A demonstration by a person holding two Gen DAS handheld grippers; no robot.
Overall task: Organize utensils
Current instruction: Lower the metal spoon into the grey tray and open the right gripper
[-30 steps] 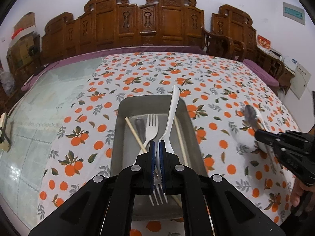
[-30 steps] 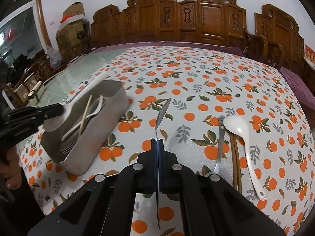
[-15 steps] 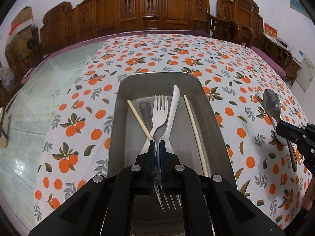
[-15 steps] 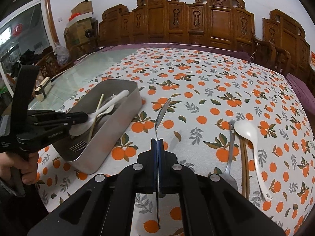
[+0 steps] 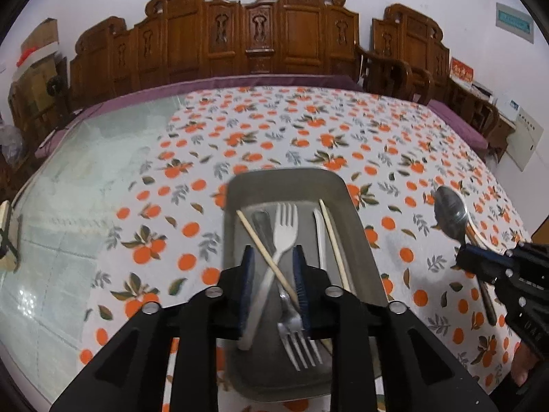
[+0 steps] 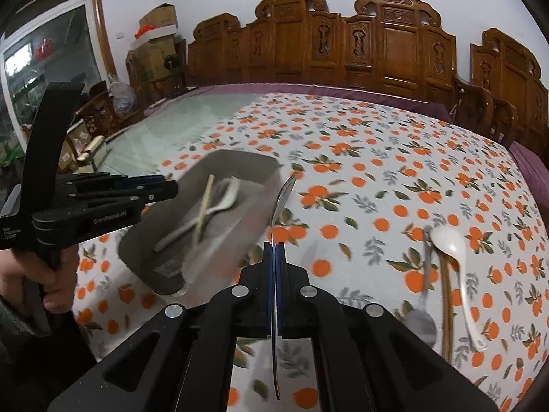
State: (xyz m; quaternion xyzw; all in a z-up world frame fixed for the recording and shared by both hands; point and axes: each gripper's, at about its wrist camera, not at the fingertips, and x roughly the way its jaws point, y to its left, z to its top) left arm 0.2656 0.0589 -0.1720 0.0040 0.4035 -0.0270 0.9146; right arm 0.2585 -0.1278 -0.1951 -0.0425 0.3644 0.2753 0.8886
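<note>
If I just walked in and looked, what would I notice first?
Probably the bright tablecloth covered in oranges, with a metal tray on it holding forks and chopsticks. The left gripper hangs open over that tray. The right gripper, beside the tray, pinches a shiny metal spoon edge-on.

Home dining room: carved wooden chairs (image 6: 394, 48), orange-print tablecloth (image 6: 377, 178)
</note>
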